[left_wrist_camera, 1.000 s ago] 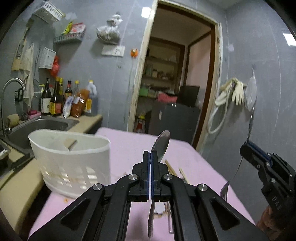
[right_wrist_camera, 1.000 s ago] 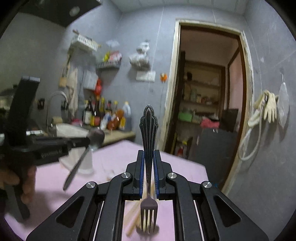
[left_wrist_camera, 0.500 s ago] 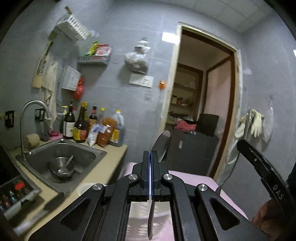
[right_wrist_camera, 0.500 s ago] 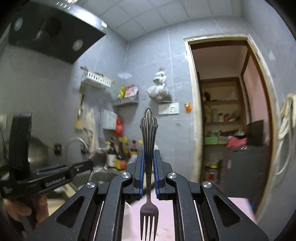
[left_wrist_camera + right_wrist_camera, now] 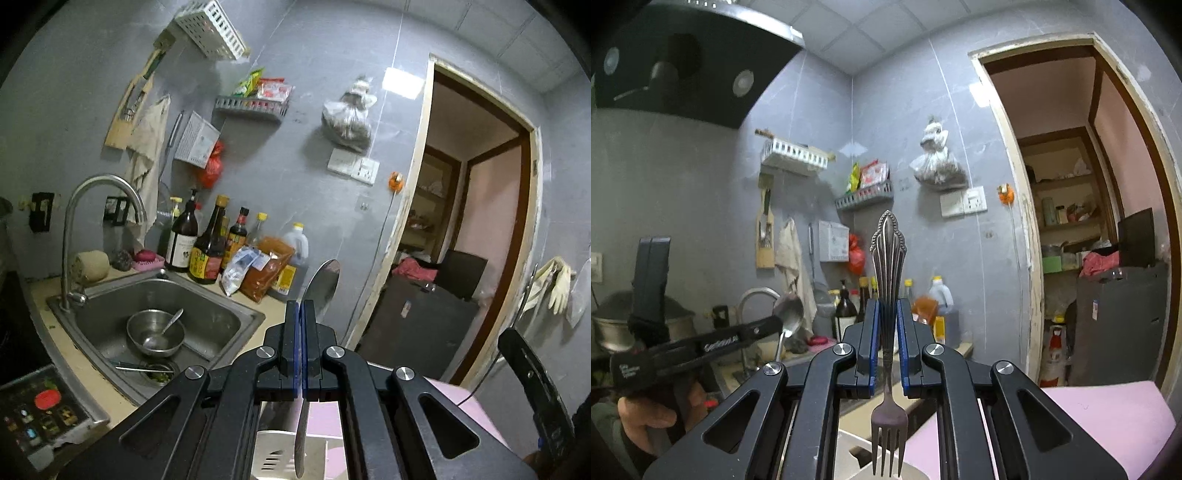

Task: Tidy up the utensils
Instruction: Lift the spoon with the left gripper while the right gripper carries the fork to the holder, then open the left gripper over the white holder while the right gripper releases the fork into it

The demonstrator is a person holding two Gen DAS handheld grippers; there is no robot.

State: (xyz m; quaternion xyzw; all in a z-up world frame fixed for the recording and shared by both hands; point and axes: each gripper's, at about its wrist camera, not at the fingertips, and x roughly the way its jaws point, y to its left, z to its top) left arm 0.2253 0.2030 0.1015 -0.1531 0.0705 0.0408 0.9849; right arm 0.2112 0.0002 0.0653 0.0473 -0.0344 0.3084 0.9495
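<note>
Now both grippers stand higher and more level than a second ago: the pink table filled the lower views then, whereas only a corner of it shows at present, and the sink (image 5: 159,325) and wall shelves have come into the left wrist view.

The left gripper (image 5: 300,314) is clamped on a spoon (image 5: 322,286), bowl upward above the jaws and handle hanging down below them. The right gripper (image 5: 887,314) grips a fork (image 5: 888,258) by its shank, ornate handle end up and tines pointing down. Neither grip has altered over the interval; each utensil sits at the same place in its jaws.

The white utensil holder (image 5: 273,452), formerly well ahead on the table, now lies directly beneath both tools. The spoon handle tip hangs over its slotted wall, and the fork tines hang over its rim (image 5: 857,448). Whether either tip has entered a compartment cannot be settled, since the gripper bodies hide most of the holder.

Assessment: the carry is complete and both utensils are staged for insertion. What remains is a straight lowering and release. Risk is judged to be a tip catching the holder's wall or divider.
</note>
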